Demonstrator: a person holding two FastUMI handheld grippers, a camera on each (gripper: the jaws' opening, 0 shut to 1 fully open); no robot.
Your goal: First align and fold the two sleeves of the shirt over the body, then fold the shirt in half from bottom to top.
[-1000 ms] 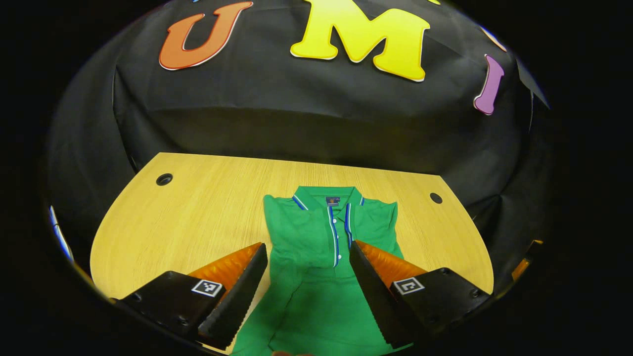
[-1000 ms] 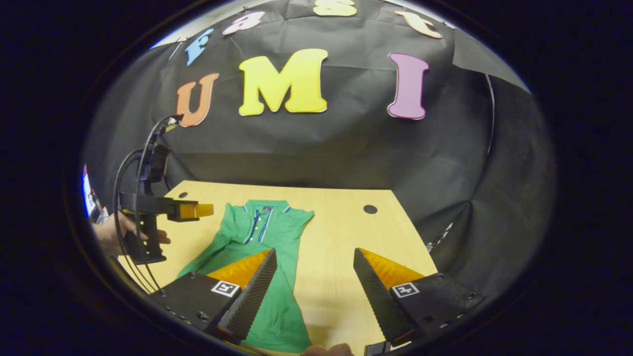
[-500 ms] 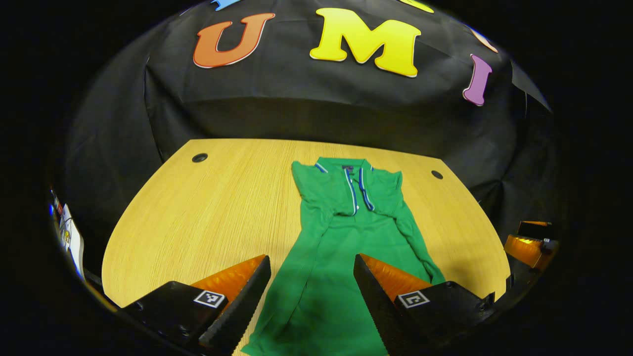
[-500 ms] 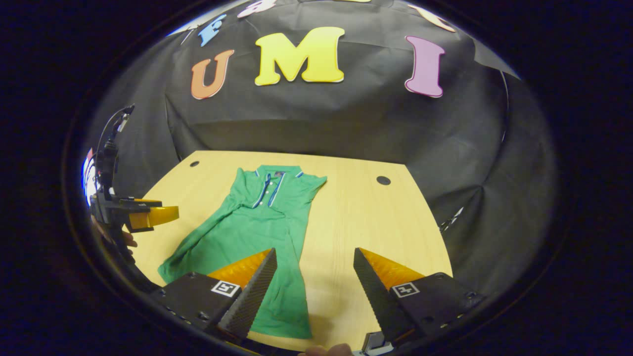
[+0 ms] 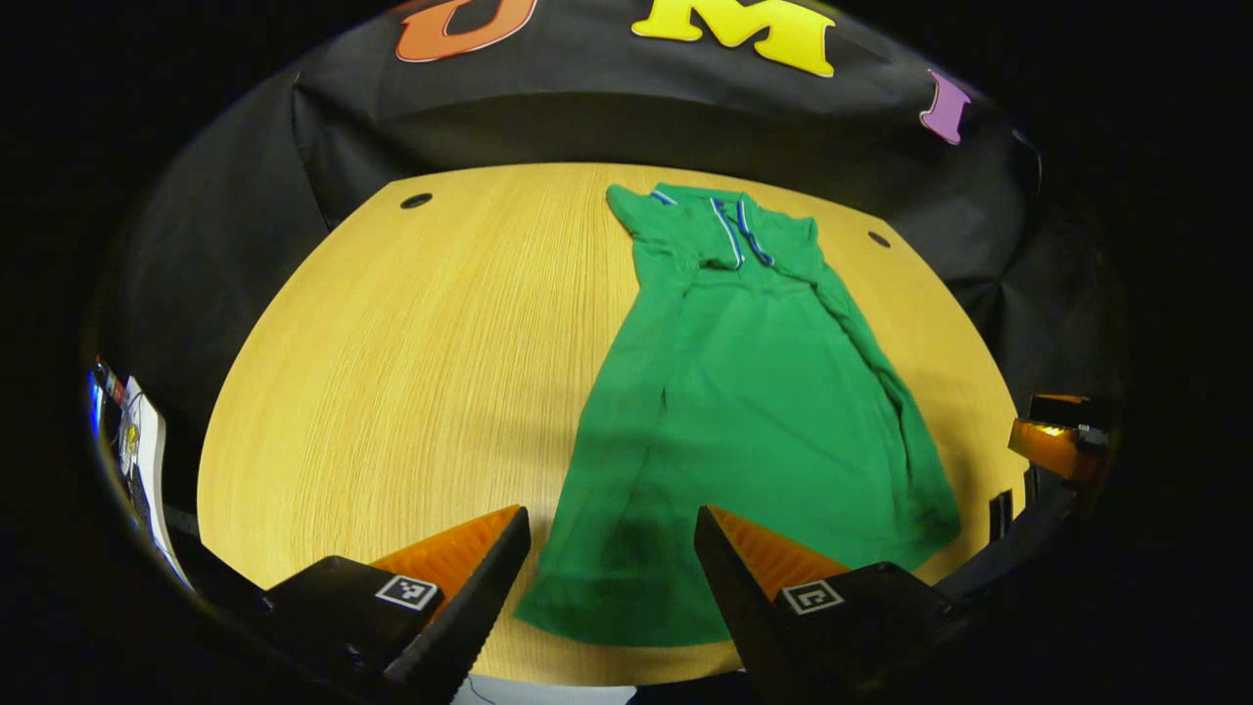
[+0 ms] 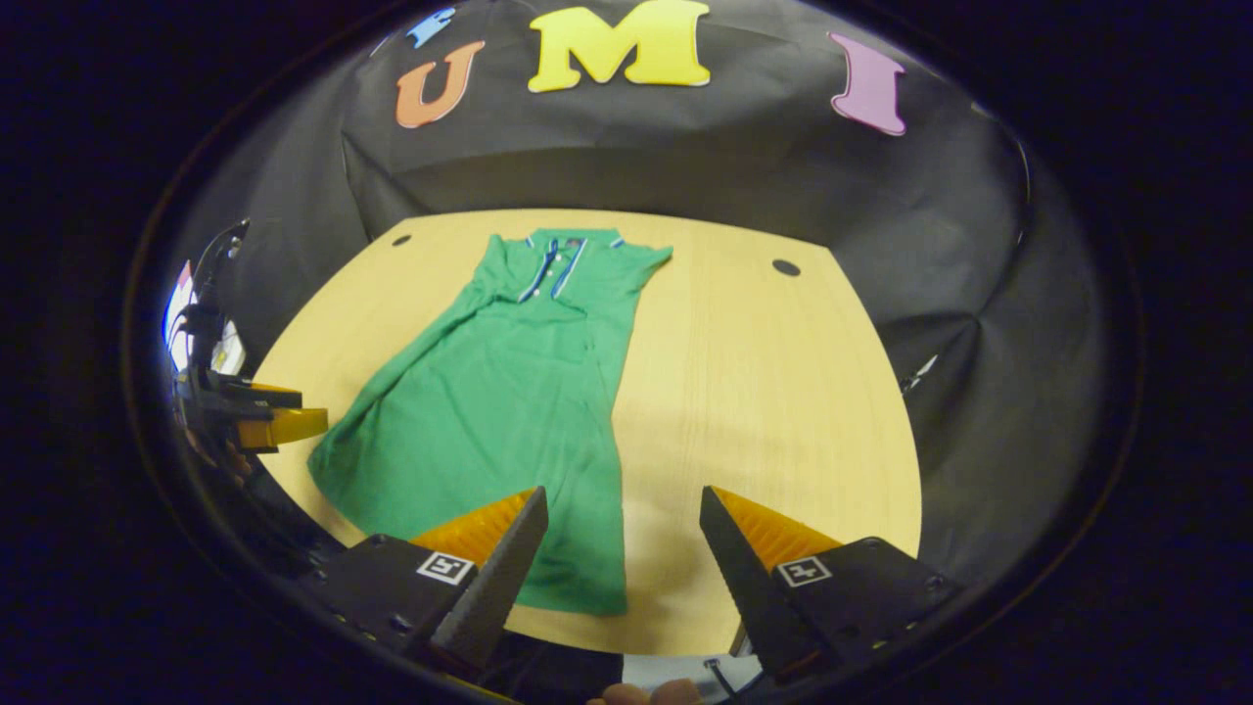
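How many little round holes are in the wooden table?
2. One hole sits near the table's far left corner, the other hole near the far right corner, either side of the green shirt's collar. The shirt could hide more.

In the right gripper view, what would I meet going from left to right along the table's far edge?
Small dark hole → green shirt's collar → second dark hole, all on the wooden table.

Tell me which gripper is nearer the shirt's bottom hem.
Left, by a little. The left gripper straddles the shirt hem; the right gripper sits off its right corner.
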